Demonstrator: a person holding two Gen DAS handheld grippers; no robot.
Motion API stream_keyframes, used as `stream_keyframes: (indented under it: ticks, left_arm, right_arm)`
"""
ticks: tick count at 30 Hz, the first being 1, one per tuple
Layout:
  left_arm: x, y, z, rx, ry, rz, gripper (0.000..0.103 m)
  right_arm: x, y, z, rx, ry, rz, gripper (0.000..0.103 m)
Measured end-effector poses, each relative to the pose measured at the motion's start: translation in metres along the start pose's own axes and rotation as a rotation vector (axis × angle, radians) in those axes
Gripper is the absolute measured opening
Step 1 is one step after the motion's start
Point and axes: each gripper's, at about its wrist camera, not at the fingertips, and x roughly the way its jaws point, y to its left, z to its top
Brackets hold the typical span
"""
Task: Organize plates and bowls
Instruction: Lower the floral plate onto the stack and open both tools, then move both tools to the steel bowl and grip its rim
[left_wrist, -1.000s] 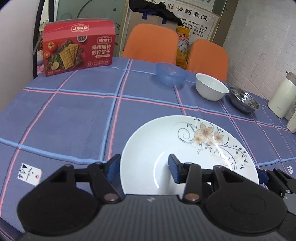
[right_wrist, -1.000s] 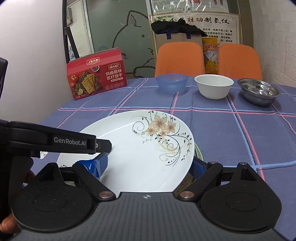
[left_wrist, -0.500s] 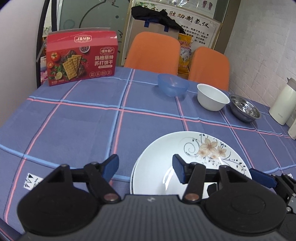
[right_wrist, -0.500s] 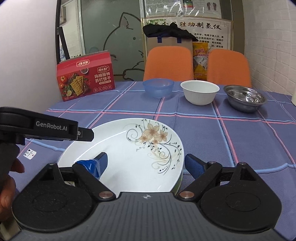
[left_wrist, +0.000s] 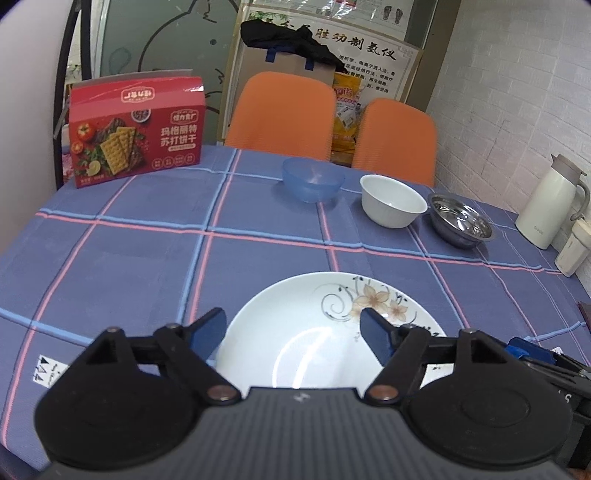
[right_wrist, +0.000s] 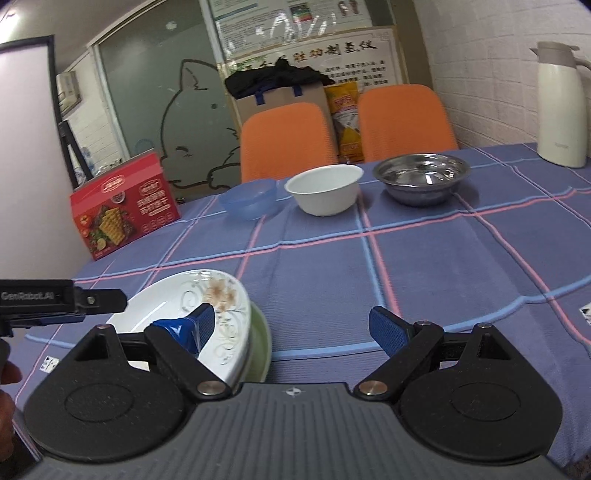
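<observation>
The white round plate with painted flowers (left_wrist: 332, 332) lay near the front edge of the worktop (left_wrist: 258, 258), on top of a green plate (right_wrist: 260, 343). The left gripper (left_wrist: 293, 330) had just been opening; its fingers stood wide apart over the plate's near rim, not pressing on it. The right gripper (right_wrist: 291, 326) was open and held nothing. Along the back edge sat a blue plastic bowl (left_wrist: 312, 179), a white bowl (left_wrist: 393, 201) and a shiny metal bowl (left_wrist: 460, 219).

Floral plate (left_wrist: 332, 332) between parted fingers (left_wrist: 207, 332)
</observation>
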Motion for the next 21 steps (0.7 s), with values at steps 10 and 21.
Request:
stream_keyframes:
  ticks: [10,21]
  left_arm:
    - [0.025,-0.063,0.01,0.049,0.043,-0.084,0.073]
    - [0.067,-0.134,0.055,0.148,0.106,-0.196,0.074]
  right_arm:
    - [0.0,-0.057,0.002,0.105,0.061,-0.179,0.078]
    - [0.006,-0.108,0.023,0.151,0.053,-0.137,0.078]
